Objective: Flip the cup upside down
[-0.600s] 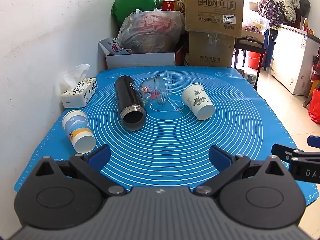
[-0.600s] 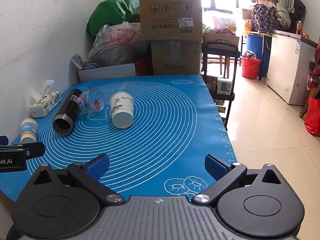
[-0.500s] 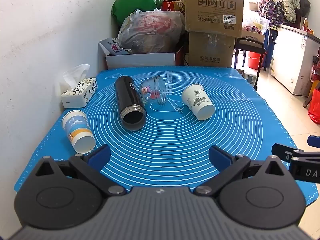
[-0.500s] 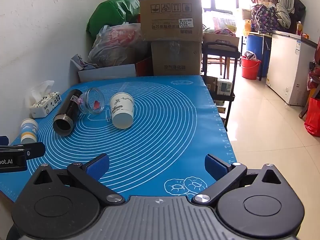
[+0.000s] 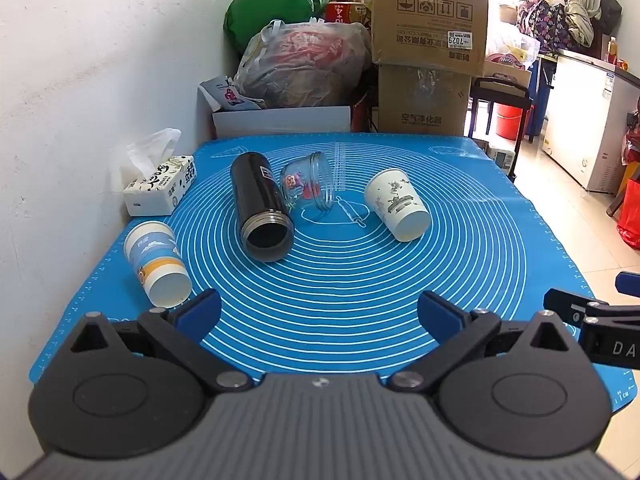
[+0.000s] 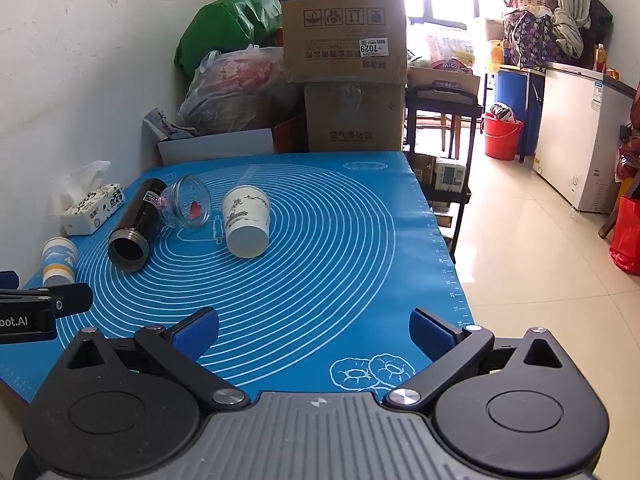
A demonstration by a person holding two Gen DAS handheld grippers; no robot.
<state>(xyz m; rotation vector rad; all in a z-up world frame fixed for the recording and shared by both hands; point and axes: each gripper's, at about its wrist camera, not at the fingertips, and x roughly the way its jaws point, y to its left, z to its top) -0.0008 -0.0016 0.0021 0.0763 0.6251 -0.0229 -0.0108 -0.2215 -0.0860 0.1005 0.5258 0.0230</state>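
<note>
Several cups lie on their sides on the blue mat [image 5: 360, 280]. A white paper cup [image 5: 397, 204] with a grey print lies mid-right, also in the right wrist view [image 6: 245, 226]. A blue-and-white paper cup [image 5: 157, 263] lies at the near left [image 6: 59, 261]. A black flask [image 5: 261, 205] and a clear glass jar [image 5: 308, 186] lie side by side in the middle. My left gripper [image 5: 319, 315] is open and empty, near the front edge. My right gripper [image 6: 314, 332] is open and empty, to the right of the left one.
A tissue box [image 5: 160, 191] sits by the white wall at the left. Cardboard boxes [image 5: 428, 44] and stuffed bags [image 5: 304, 68] stand behind the table's far edge. The table's right edge drops to a tiled floor [image 6: 540, 280].
</note>
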